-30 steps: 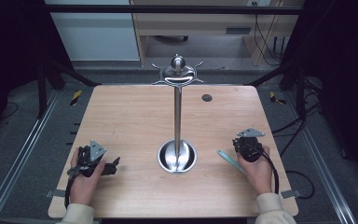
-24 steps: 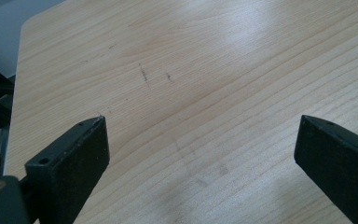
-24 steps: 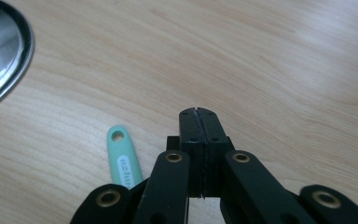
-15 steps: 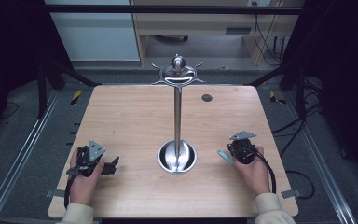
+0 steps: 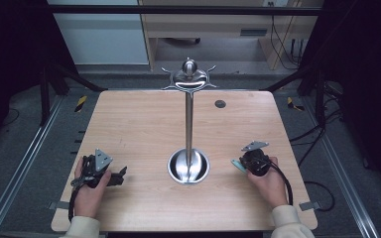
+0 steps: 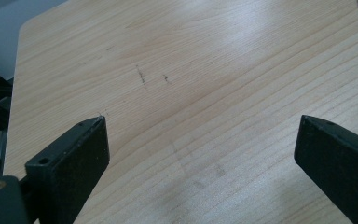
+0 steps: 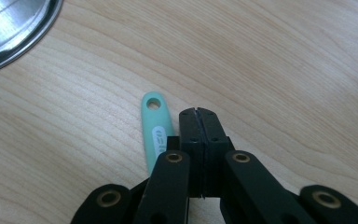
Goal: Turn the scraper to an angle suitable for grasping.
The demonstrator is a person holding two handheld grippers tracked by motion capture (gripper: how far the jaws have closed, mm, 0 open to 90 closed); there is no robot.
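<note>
I am resting my right gripper [image 7: 199,112], jaws pressed closed and empty, beside the mint-green handle [image 7: 156,128] lying near the tabletop's right edge; next I judge I must open and straddle it. My left gripper [image 5: 113,177] is idling wide open near the left edge.

A lab test bench: wooden table [image 5: 129,129] in a black frame [image 5: 178,9], cables [image 5: 283,44] on the floor.

A mint-green handle [image 7: 157,132] lies on pale wood-grain table [image 7: 284,70].
</note>
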